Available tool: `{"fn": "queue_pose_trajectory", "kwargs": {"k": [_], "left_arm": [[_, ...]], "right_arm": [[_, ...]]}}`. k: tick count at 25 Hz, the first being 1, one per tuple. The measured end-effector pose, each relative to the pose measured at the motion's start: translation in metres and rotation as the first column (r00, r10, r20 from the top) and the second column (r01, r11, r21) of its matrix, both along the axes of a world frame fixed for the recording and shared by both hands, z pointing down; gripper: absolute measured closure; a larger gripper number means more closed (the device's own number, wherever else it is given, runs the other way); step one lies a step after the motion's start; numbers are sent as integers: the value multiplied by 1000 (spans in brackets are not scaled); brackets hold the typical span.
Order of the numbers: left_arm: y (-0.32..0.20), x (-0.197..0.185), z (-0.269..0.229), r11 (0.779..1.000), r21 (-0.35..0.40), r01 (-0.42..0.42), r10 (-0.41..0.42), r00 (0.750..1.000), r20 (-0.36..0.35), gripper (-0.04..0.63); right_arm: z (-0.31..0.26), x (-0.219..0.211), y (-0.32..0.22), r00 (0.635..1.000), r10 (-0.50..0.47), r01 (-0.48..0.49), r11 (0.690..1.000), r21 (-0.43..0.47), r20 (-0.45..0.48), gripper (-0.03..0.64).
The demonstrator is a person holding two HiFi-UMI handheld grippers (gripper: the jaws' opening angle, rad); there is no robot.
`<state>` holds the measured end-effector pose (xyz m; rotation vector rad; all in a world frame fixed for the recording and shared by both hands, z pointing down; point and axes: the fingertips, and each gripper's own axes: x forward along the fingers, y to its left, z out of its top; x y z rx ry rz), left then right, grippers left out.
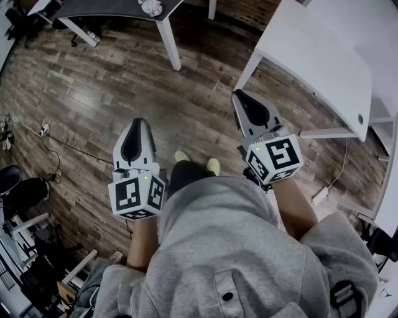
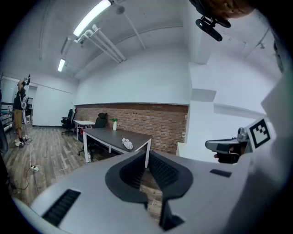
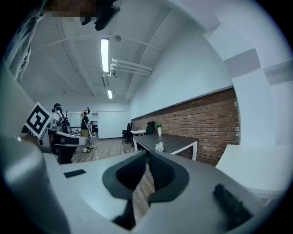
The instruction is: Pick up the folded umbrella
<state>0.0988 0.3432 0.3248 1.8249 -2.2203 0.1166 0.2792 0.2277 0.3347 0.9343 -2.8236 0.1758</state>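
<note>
The 2 grippers hang above the wood floor [image 1: 93,93], short of the dark tabletop [image 1: 112,7]. The left gripper [image 1: 138,122] and the right gripper [image 1: 239,93] both have their jaws clenched tip to tip on nothing. On the dark tabletop, near its corner, lies 1 pale bundle [image 1: 151,7] (I cannot tell whether it is the folded umbrella), well apart from both grippers.

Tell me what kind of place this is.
Probably an open-plan office or a lab workspace. A long brick wall runs behind a dark-topped desk on white legs. Office chairs stand farther back, the floor is wood plank, and tube lights hang overhead.
</note>
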Motion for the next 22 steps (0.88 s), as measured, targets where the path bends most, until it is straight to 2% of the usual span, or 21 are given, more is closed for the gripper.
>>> {"fn": "queue_pose_trajectory", "kwargs": {"k": [6, 13, 22], "left_arm": [[-1, 16, -4, 1000, -19, 10, -8, 996, 91, 558], [10, 23, -7, 1000, -8, 26, -26, 997, 66, 558], [24, 34, -11, 999, 7, 36, -36, 997, 66, 558]], "right_arm": [[2, 7, 7, 1000, -27, 27, 1000, 8, 0, 580], [-6, 11, 22, 997, -62, 61, 998, 22, 44, 578], [-3, 13, 39, 994, -104, 103, 994, 32, 31, 580]]}}
